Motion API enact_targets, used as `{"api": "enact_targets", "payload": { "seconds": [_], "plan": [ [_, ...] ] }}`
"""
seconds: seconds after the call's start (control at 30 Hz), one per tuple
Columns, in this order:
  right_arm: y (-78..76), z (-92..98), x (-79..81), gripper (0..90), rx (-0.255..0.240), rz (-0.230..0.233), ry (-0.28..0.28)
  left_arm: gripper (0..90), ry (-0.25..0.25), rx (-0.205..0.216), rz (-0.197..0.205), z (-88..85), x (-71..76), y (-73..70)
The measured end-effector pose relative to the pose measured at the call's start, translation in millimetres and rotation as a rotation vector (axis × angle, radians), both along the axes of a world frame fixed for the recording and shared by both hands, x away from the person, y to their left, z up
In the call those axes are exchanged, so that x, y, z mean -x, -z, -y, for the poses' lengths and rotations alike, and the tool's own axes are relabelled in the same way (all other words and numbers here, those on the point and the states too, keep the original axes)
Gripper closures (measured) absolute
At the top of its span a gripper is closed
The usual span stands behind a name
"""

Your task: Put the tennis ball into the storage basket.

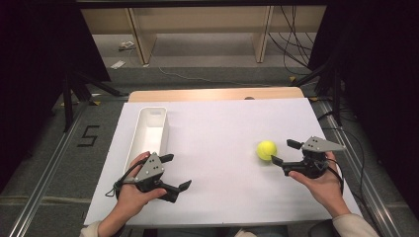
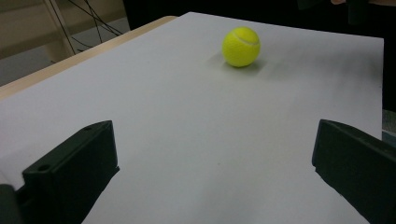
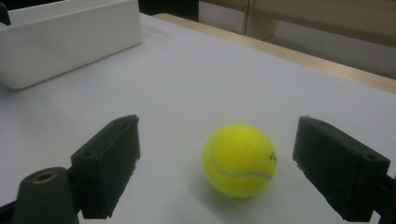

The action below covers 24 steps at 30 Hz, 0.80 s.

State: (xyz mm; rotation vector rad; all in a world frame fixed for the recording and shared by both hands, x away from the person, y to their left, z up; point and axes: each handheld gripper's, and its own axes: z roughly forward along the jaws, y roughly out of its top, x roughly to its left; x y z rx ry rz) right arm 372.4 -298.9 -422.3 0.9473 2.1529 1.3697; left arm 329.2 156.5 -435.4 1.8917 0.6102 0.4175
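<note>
- I look along my left gripper [image 2: 215, 158] and see its two black jaws rising from the bottom corners, set wide apart with nothing between them.
- Between the jaws and beyond them lies the white table sheet [image 2: 196, 121], bare and flat.
- A yellow-green tennis ball [image 2: 241, 46] rests on that sheet, well beyond the jaw tips and a little nearer the right-hand jaw's side.
- The ball touches nothing but the sheet; a faint shadow lies just beside it.
- Left of the ball, a strip of wooden table edge [image 2: 79, 58] runs along the sheet's border.
- Beyond the ball, the sheet ends against darkness.
</note>
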Motion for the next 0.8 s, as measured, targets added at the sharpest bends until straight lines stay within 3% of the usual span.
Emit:
{"api": "enact_targets", "payload": {
  "seconds": [0.8],
  "plan": [
    [7.1,2.0,-13.6,15.4,0.025,-0.026,0.023,0.0,0.018,-0.006,0.027,2.6,-3.9,1.3]
  ]
}}
